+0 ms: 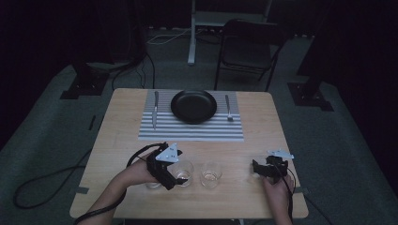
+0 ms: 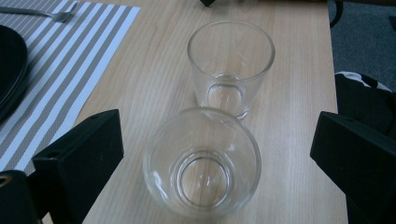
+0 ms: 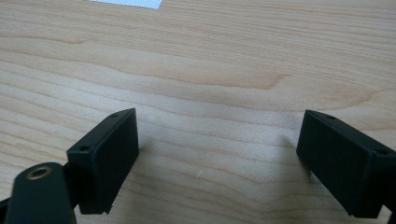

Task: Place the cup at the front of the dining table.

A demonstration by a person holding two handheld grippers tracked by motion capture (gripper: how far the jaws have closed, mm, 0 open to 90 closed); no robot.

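Two clear empty glasses stand upright on the wooden table [image 1: 126, 122] near its front edge. The near glass [image 2: 201, 161] [image 1: 184, 169] sits between the jaws of my left gripper [image 2: 212, 140] [image 1: 174, 172], which is open; neither jaw touches it. The second glass [image 2: 231, 67] [image 1: 211, 174] stands just beyond it, a small gap apart. My right gripper [image 3: 217, 140] [image 1: 257, 168] is open low over bare wood at the front right, with nothing between its jaws.
A grey striped placemat [image 1: 187, 132] lies at the table's far middle with a black plate [image 1: 193, 106], a knife [image 1: 155, 110] to its left and a fork [image 1: 228, 108] to its right. A folding chair [image 1: 248, 47] stands behind the table.
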